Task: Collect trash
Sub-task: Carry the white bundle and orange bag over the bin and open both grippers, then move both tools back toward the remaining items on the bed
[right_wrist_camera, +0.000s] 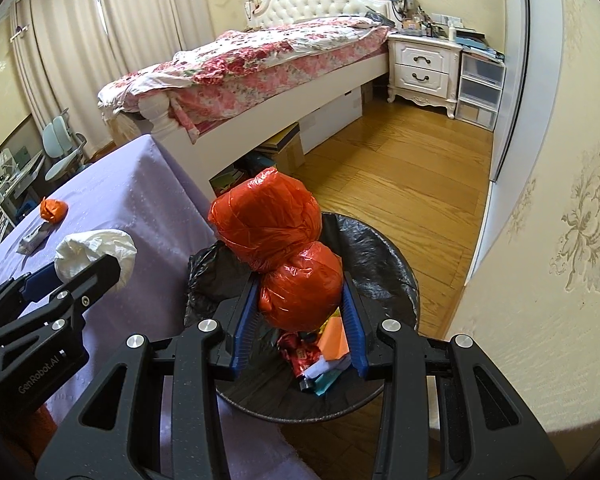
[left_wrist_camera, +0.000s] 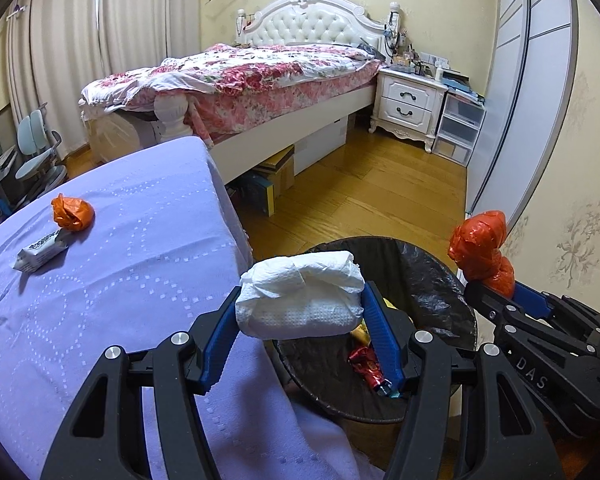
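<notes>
My left gripper (left_wrist_camera: 300,304) is shut on a crumpled white paper wad (left_wrist_camera: 300,296), held at the table's edge beside the rim of the black-lined trash bin (left_wrist_camera: 440,292). The right gripper (right_wrist_camera: 300,300) is shut on a knotted orange plastic bag (right_wrist_camera: 276,232), which hangs over the bin (right_wrist_camera: 380,256). In the left wrist view that bag (left_wrist_camera: 480,244) and the right gripper (left_wrist_camera: 496,292) show at the right. Inside the bin lie red and yellow wrappers (left_wrist_camera: 366,364). On the purple tablecloth (left_wrist_camera: 120,280) rest a small orange bag (left_wrist_camera: 73,213) and a white snack wrapper (left_wrist_camera: 42,252).
A bed with a floral quilt (left_wrist_camera: 260,76) stands behind, boxes under it. A white nightstand (left_wrist_camera: 408,104) and clear drawers (left_wrist_camera: 458,128) stand at the back right. Wood floor (left_wrist_camera: 372,184) lies between bed and bin. A wall (right_wrist_camera: 560,280) is close on the right.
</notes>
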### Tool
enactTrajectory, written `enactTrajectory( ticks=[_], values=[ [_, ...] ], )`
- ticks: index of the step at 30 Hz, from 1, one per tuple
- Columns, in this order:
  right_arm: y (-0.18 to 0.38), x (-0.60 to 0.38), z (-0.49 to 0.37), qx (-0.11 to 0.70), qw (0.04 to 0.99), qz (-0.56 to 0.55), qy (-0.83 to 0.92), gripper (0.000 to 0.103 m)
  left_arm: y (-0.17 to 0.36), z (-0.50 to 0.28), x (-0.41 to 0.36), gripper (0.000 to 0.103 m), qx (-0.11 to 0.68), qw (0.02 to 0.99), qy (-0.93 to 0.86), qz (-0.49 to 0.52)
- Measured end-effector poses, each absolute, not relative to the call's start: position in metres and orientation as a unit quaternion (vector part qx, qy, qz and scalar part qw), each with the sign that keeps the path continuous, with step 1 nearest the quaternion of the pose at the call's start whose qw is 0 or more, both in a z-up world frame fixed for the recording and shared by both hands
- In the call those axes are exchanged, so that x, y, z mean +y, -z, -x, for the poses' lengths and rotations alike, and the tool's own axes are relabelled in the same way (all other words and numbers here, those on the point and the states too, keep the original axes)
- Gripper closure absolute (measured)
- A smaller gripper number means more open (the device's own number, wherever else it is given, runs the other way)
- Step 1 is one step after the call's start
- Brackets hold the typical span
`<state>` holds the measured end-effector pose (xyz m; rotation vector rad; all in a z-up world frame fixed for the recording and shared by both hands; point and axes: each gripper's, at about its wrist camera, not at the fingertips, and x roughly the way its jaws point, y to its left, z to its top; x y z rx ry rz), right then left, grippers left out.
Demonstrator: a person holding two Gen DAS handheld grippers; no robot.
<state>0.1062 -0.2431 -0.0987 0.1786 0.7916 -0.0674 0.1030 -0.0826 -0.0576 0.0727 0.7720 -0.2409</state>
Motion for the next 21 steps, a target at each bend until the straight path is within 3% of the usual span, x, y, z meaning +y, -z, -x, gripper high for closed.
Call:
enactTrajectory(
  ticks=[4,6,10,21],
  values=[
    [0.102,-0.248,-0.110,0.386,0.917,-0.093,0.040,0.062,0.060,-0.107,-0.086,0.041,0.384,0.915,0.119,-0.042],
    [0.104,-0.252,-0.112,0.386,0.916,-0.101,0.048,0.051,0.062,-0.108,-0.087,0.037,0.387,0.914,0.115,-0.045],
    [0.106,-0.253,-0.112,0.387,0.915,-0.102,0.056,0.049,0.062,-0.107,-0.087,0.031,0.386,0.915,0.113,-0.044],
    [0.105,-0.254,-0.111,0.386,0.916,-0.094,0.061,0.042,0.059,-0.104,-0.081,0.027,0.379,0.919,0.099,-0.036]
  ],
)
